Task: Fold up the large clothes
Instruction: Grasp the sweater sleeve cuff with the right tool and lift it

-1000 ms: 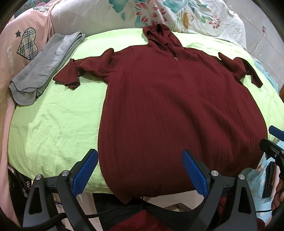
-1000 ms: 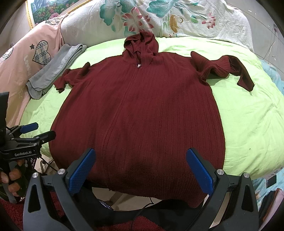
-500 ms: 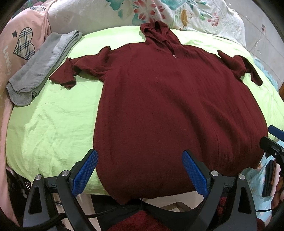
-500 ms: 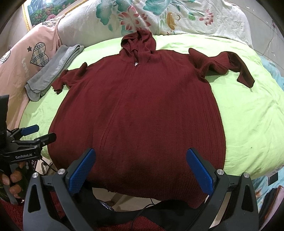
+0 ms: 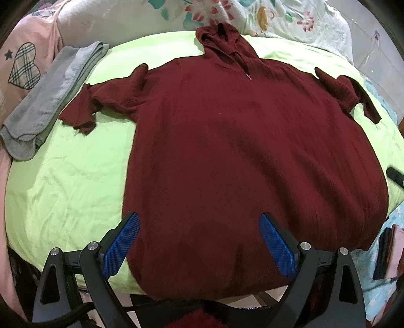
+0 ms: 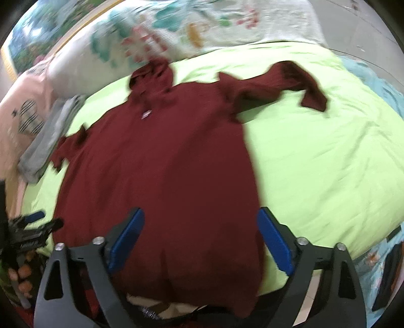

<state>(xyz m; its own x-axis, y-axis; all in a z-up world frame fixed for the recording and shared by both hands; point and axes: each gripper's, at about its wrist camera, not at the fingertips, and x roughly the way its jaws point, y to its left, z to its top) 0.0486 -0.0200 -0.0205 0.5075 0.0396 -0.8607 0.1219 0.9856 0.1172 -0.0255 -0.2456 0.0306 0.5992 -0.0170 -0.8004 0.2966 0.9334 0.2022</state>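
A dark red hooded sweater (image 5: 252,156) lies spread flat, front up, on a lime green sheet (image 5: 68,176), hood at the far end and sleeves out to the sides. My left gripper (image 5: 199,219) hangs open over the hem's left part, nothing between its blue pads. In the right wrist view, which is blurred, the sweater (image 6: 164,156) fills the left half. My right gripper (image 6: 200,214) is above the hem's right part; its jaws are closing, still wide apart, with only cloth below them. The left gripper (image 6: 35,224) and a hand show at the left edge.
A folded grey garment (image 5: 50,101) lies at the sheet's far left, beside a pink garment (image 5: 22,65) with a plaid heart. Flowered bedding (image 5: 252,15) runs along the far end. The bed's near edge is right under both grippers. Bare sheet (image 6: 315,164) lies right of the sweater.
My right gripper has swung to the right along the hem and rolled, and its jaws have narrowed a little. My left gripper has edged closer to the hem's left corner.
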